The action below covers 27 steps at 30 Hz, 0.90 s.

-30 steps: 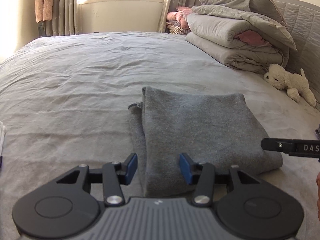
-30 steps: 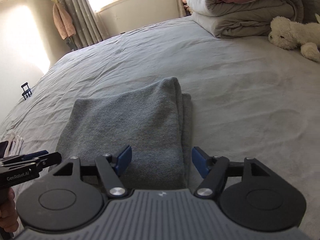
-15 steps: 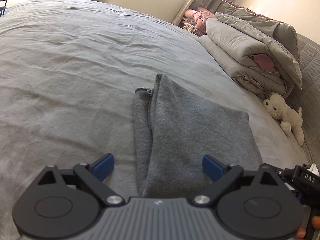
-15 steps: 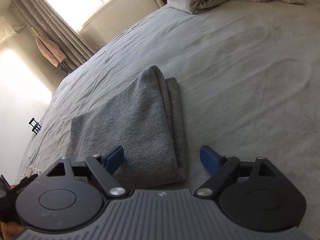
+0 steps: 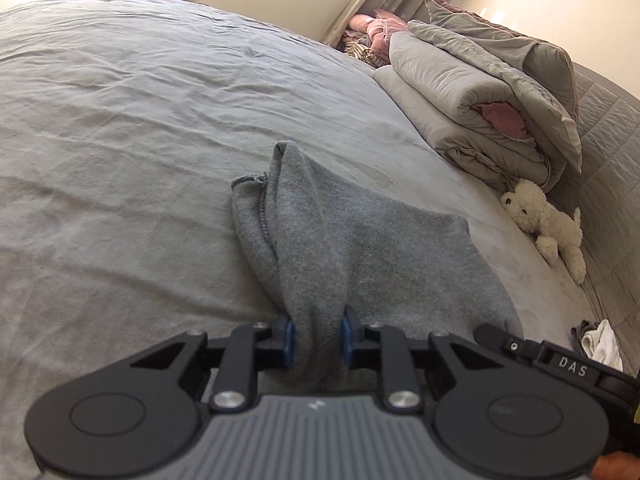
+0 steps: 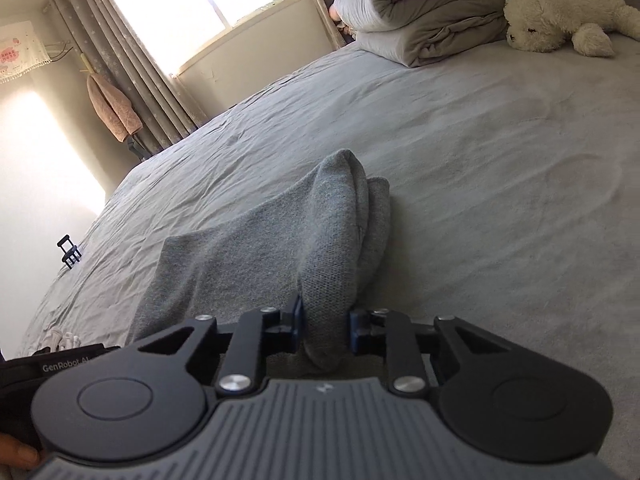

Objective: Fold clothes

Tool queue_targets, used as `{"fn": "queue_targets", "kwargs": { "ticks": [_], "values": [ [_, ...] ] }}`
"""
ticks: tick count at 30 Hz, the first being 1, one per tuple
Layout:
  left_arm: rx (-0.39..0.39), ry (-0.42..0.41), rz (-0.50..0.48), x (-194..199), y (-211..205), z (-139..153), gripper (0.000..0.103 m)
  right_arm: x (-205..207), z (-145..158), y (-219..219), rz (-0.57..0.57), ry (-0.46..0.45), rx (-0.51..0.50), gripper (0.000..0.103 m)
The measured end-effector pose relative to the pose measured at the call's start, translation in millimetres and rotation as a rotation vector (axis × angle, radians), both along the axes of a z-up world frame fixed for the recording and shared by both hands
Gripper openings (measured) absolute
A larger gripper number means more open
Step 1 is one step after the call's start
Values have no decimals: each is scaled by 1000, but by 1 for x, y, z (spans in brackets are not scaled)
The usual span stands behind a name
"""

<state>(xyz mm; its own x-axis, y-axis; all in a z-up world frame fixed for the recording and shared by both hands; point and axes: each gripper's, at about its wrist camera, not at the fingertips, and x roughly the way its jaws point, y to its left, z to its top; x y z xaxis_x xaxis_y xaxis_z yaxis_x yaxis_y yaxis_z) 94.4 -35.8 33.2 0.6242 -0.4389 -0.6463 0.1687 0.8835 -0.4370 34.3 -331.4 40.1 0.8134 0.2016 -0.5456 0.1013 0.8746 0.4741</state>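
Lying folded on a grey bed [image 5: 120, 152], a grey garment [image 5: 360, 248] is gripped at two corners.
Its near edge is pinched, jaws having just closed, by the left gripper [image 5: 316, 338] and right gripper [image 6: 324, 330].

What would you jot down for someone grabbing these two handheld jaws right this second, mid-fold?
Left gripper: jaws have just closed, pinching the near left corner of the grey sweater.
Right gripper: jaws have just closed on the near right corner of the same sweater.
The sweater lies on the grey bedsheet, already folded into a rectangle, with layers showing along its side edges.
Left to do: probably lift both corners together and carry them to the far edge for another fold, then let go. Keep clear of the white plush dog and the folded duvet.
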Motion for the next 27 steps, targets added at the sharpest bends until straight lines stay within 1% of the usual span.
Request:
{"fn": "queue_targets", "kwargs": {
  "ticks": [1,4,7,9,11,14,17,23,27],
  "values": [
    [-8,17,-2,-4,3,3,21,-4,4,0,5,8,3,24],
    [7,37,-16,-26,9,14,21,-23,15,2,31,44,5,24],
    [48,60,-39,-63,10,20,21,-52,19,6,60,98,19,24],
    [80,83,-62,-93,10,18,21,-75,17,8,83,127,17,24],
    [105,77,-73,-117,14,15,21,-96,13,10,106,146,-5,24],
    [140,43,-79,-142,14,10,21,-118,6,15,134,156,-41,24],
    [182,11,-69,-149,10,9,21,-122,5,21,152,147,-82,24],
    [229,-24,-58,-146,3,6,23,-109,1,34,169,153,-176,31],
    [244,-40,-67,-147,3,5,26,-107,1,38,174,152,-214,32]
  ]
}}
